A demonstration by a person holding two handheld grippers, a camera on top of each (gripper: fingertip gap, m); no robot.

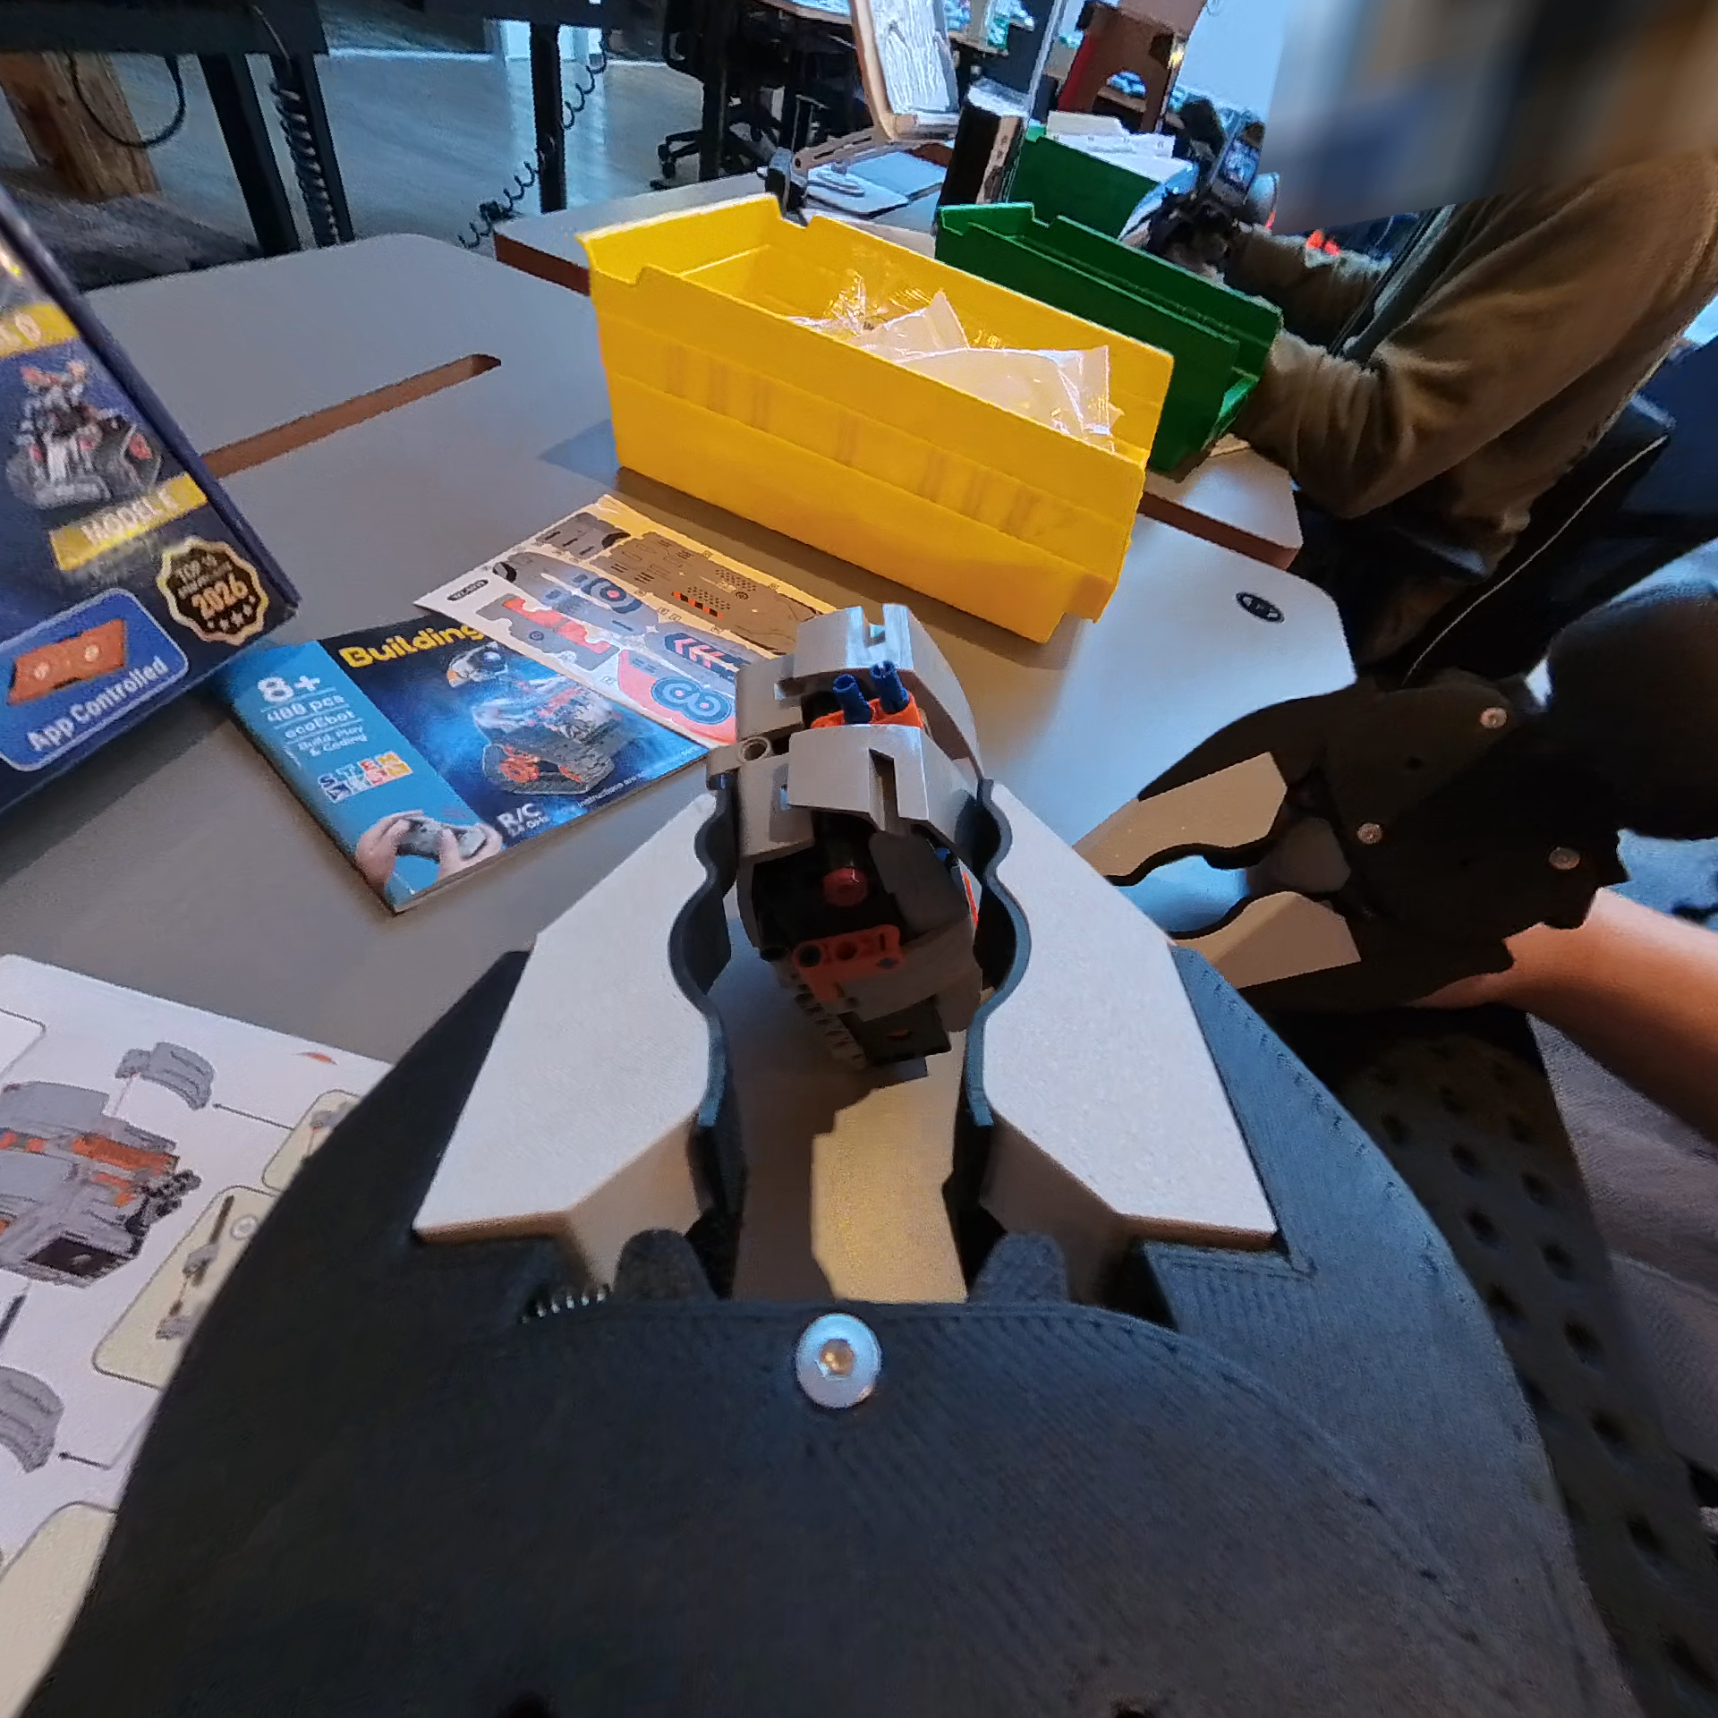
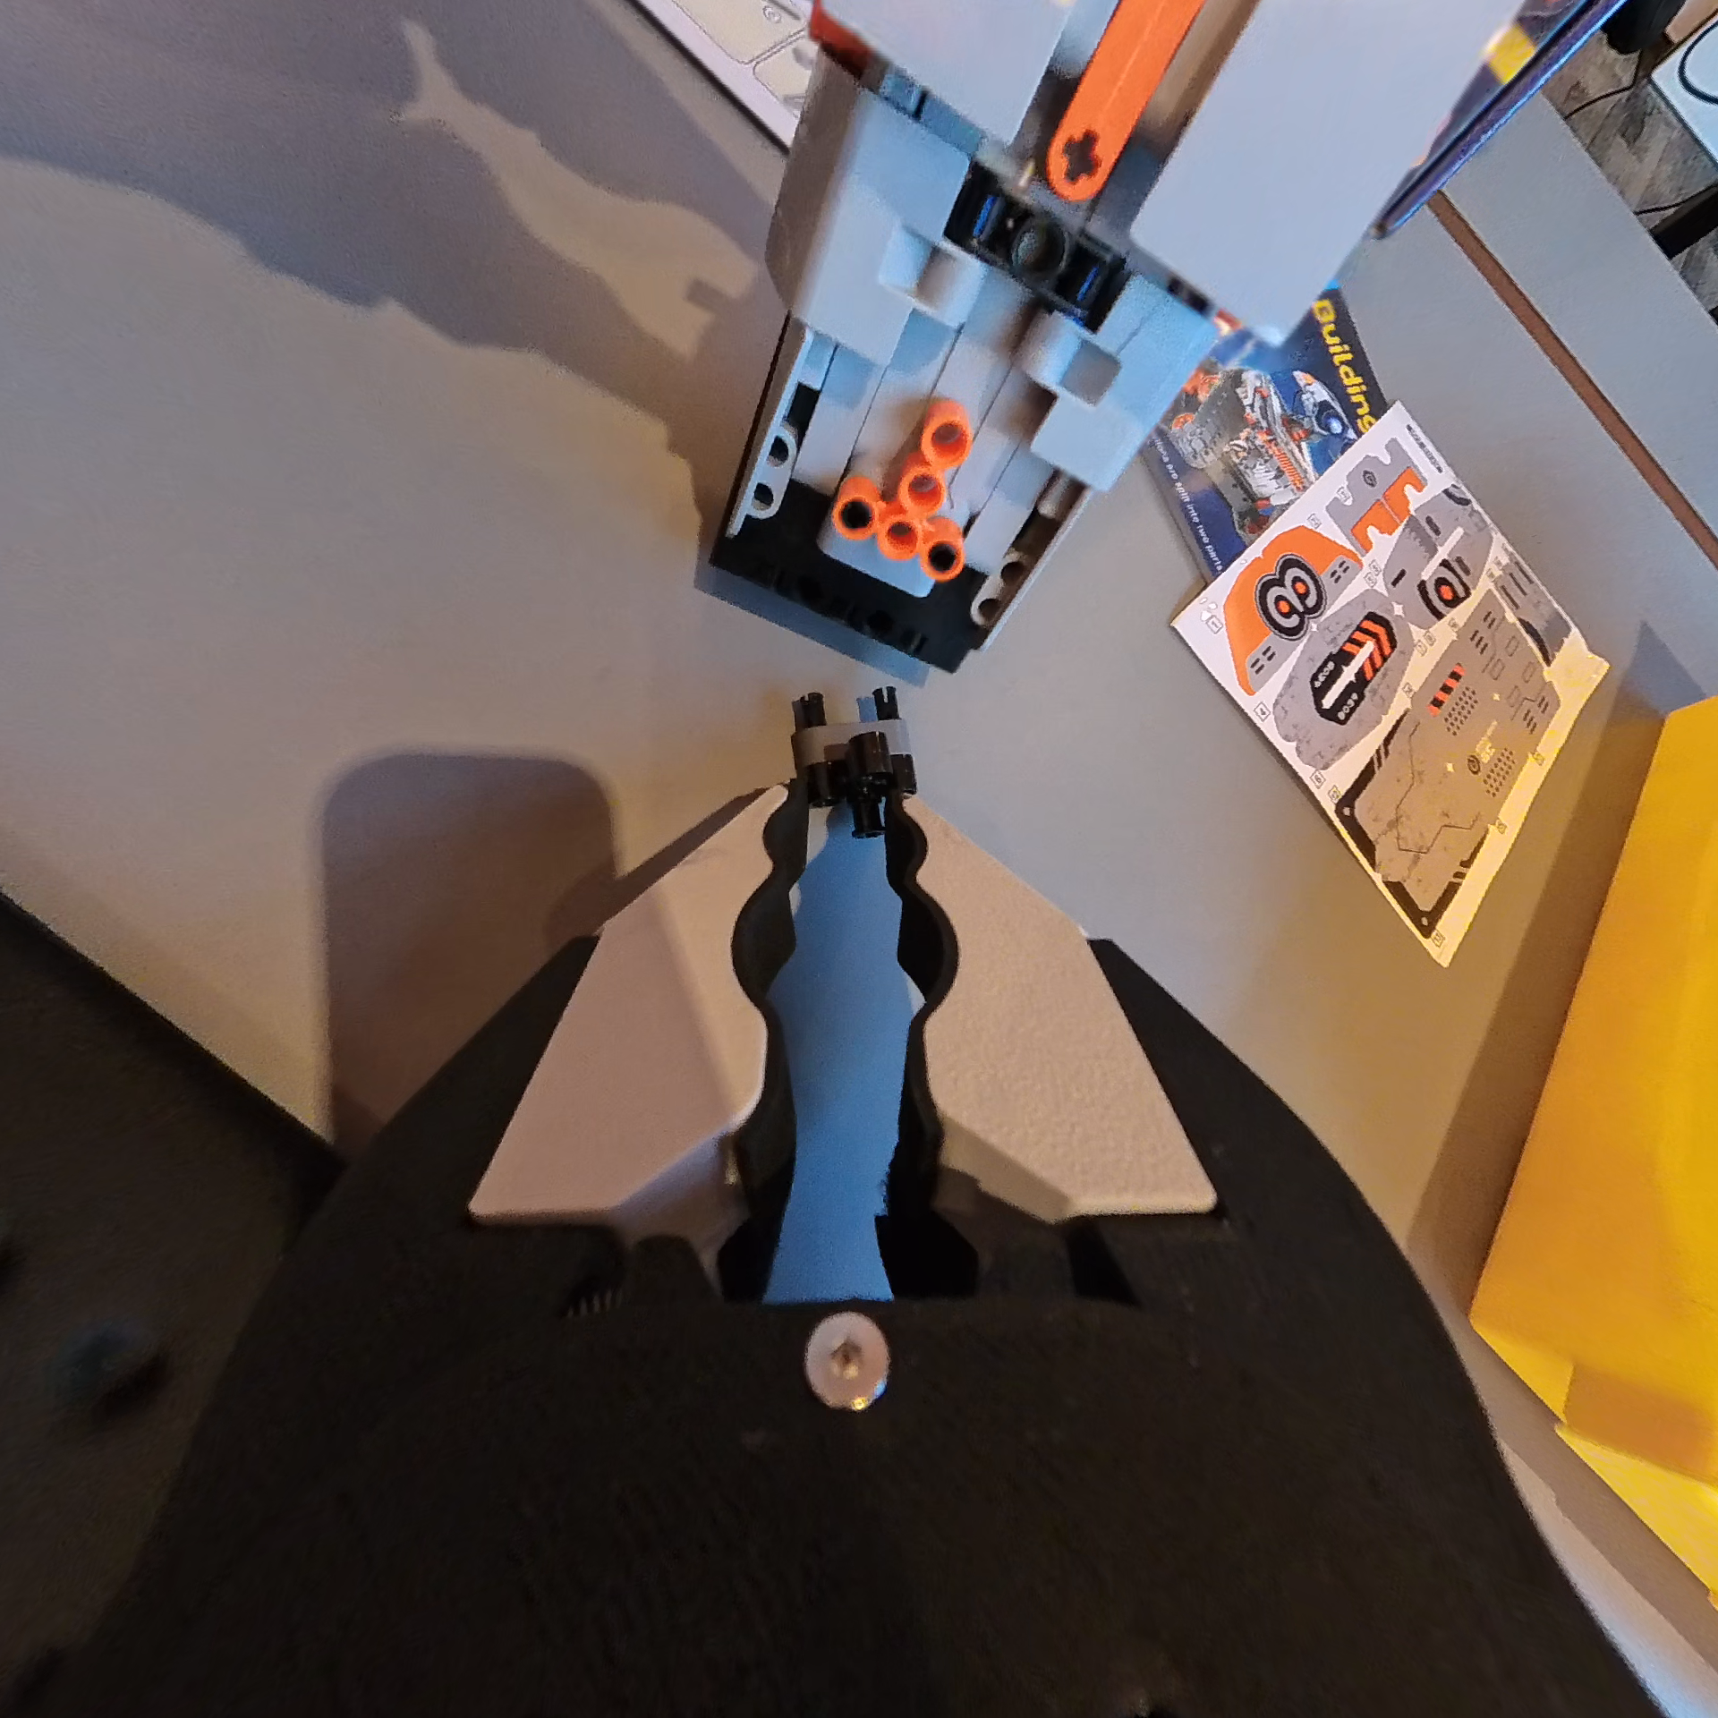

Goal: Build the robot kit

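- The fingers (image 1: 1097, 967) of the left gripper (image 1: 851, 837) are clamped on a grey, black and orange brick model (image 1: 851, 837), held above the grey table (image 1: 390, 409) with two blue pins pointing up at its top
- Left wrist view: a booklet (image 1: 455, 753) and a sticker sheet (image 1: 641, 614) lie flat on the table beyond the model; a yellow bin (image 1: 865, 446) holding a clear plastic bag stands farther back, a green bin (image 1: 1116, 279) behind it
- The right gripper (image 1: 1199, 855) shows at the right edge, near the model but apart from it
- Right wrist view: the right gripper (image 2: 851, 772) has its fingers (image 2: 1032, 1023) pinched together on a small grey and black pin piece (image 2: 853, 748) at their tips
- The piece sits just short of the model's (image 2: 930, 409) lower edge, not touching; orange tubes cluster on the model's face
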